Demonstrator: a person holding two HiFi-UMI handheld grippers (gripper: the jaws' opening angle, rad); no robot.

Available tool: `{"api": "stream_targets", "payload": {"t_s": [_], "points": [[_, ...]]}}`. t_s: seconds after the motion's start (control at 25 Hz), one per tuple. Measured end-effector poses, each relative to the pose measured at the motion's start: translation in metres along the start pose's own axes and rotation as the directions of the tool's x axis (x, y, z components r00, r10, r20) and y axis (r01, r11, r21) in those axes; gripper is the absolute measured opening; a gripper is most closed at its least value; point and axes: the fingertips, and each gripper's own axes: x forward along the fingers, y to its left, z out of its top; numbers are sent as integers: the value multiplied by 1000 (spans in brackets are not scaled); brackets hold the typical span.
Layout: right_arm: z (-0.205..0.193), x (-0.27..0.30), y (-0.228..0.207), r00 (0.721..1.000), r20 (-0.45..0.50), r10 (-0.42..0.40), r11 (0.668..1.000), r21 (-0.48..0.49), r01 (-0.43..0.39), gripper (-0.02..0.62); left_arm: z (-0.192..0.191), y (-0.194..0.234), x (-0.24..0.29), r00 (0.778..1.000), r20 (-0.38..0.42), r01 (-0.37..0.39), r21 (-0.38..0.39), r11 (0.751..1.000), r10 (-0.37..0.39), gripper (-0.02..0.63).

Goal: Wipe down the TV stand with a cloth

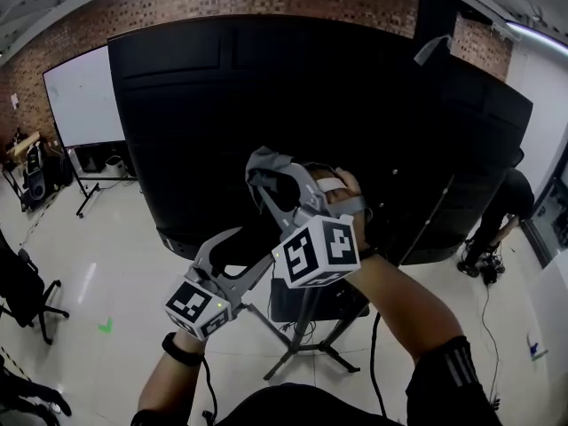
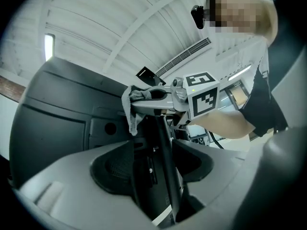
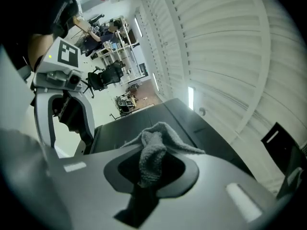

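A big black TV (image 1: 266,105) shows its back, mounted on a dark stand with splayed legs (image 1: 306,344). My right gripper (image 1: 266,180) is raised against the TV's back and is shut on a grey cloth (image 1: 264,169), which bunches up between its jaws (image 3: 153,152). My left gripper (image 1: 238,251) sits lower and to the left, jaws open and pointing up at the stand. The stand's black post (image 2: 163,157) runs up between the left jaws; contact cannot be told. From there the cloth (image 2: 132,107) hangs off the right gripper (image 2: 144,97) against the TV.
A whiteboard (image 1: 84,96) on a rolling frame stands back left by the brick wall. An office chair (image 1: 27,291) is at the left edge. A person in black (image 1: 497,211) bends over at the right beside floor cables. A cable trails under the stand.
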Motion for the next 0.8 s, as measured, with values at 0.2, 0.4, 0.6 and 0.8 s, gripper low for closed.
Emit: {"api": "stream_targets", "payload": {"t_s": [0.2, 0.4, 0.6, 0.8], "points": [[13, 46, 16, 999, -51, 12, 996, -85, -17, 57, -2, 24, -20, 1000, 10, -11, -5, 1000, 11, 275], [10, 71, 27, 991, -135, 11, 985, -168, -33, 55, -8, 36, -31, 1000, 8, -12, -23, 1000, 12, 275], [-4, 62, 19, 975, -220, -16, 970, -242, -38, 54, -5, 32, -25, 1000, 16, 17, -33, 999, -16, 275], [-33, 38, 6, 940, -335, -63, 953, -301, -44, 54, -8, 18, -13, 997, 35, 69, -44, 997, -68, 275]]}}
